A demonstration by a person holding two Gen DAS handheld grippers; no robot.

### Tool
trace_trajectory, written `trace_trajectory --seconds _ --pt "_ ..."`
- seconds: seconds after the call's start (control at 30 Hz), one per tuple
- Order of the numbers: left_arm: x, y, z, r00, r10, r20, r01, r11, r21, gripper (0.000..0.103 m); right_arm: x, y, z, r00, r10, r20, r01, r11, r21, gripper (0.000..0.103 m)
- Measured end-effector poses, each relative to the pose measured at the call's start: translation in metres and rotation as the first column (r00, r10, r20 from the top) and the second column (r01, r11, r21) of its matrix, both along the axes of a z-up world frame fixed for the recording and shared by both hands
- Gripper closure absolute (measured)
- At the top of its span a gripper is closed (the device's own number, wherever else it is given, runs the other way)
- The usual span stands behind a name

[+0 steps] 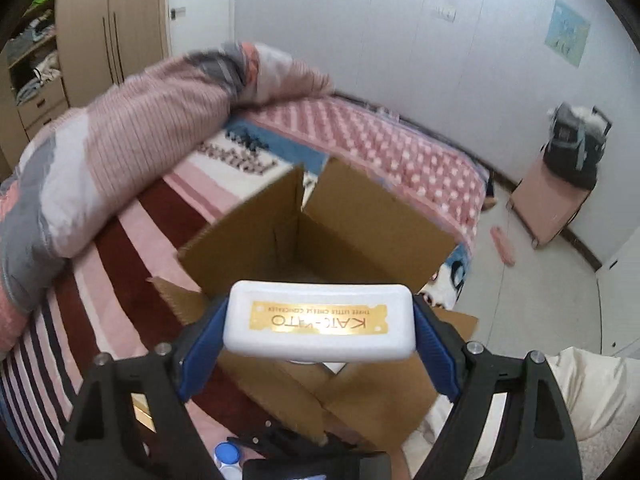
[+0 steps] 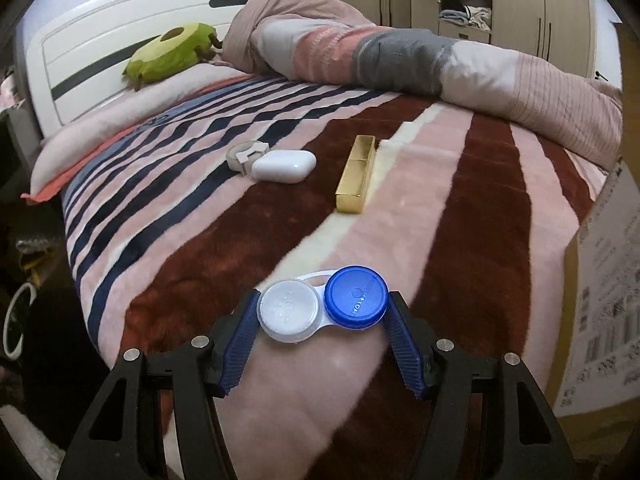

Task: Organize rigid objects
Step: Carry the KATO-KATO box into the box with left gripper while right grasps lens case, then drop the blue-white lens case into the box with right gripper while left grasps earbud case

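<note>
My left gripper (image 1: pixel 320 322) is shut on a white flat case with a gold label (image 1: pixel 320 320) and holds it above the near edge of an open cardboard box (image 1: pixel 360 216) that stands on the bed. My right gripper (image 2: pixel 322 310) is closed on a contact lens case with one white and one blue cap (image 2: pixel 322 306), low over the striped blanket (image 2: pixel 480 208). Farther on the blanket lie a white earbud case (image 2: pixel 284 166), a grey ring-shaped clip (image 2: pixel 244 154) touching it, and a long gold box (image 2: pixel 356 174).
A rolled pink and grey quilt (image 2: pixel 400 56) lies across the far side of the bed. A green avocado plush (image 2: pixel 172 54) leans at the headboard. The cardboard box's labelled side (image 2: pixel 604 300) stands at the right. A pink suitcase with a bag (image 1: pixel 560 192) stands on the floor.
</note>
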State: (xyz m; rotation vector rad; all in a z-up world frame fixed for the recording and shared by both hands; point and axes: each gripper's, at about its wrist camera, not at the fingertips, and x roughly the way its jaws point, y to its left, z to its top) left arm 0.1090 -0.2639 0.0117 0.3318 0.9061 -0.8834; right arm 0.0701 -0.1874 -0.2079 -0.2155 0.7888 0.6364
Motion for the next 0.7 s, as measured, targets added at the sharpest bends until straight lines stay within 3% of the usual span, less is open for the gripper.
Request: trace_trajectory --seconds 0.1,0.2,0.4,0.53,0.7 --pt "-0.002 -0.001 -0.006 1.0 0.022 0.009 -0.022 0.999 0.024 0.014 0.001 -0.005 0.001 1.0 -0.005 -0.003 0.005 1.0 0.002 0.044" --pt "-0.002 0.01 -0.002 0.999 0.026 0.03 -0.026 1.0 -0.011 0.008 0.002 -0.006 0.0 1.0 -0.009 -0.005 0.009 1.0 -0.004 0.044" --pt "-0.006 0.068 0.021 0.986 0.142 0.087 -0.136 0.988 -0.073 0.006 0.001 -0.005 0.004 1.0 -0.016 -0.001 0.016 1.0 -0.002 0.044" --pt "-0.015 0.145 0.023 0.944 0.294 0.15 -0.28 0.954 -0.11 0.006 -0.006 0.001 0.019 1.0 0.003 0.018 -0.003 1.0 0.01 0.044" --pt "-0.023 0.229 -0.002 0.881 0.444 0.164 -0.426 0.895 -0.13 0.006 -0.027 0.005 0.075 0.997 0.029 0.072 -0.035 0.996 0.086 0.044"
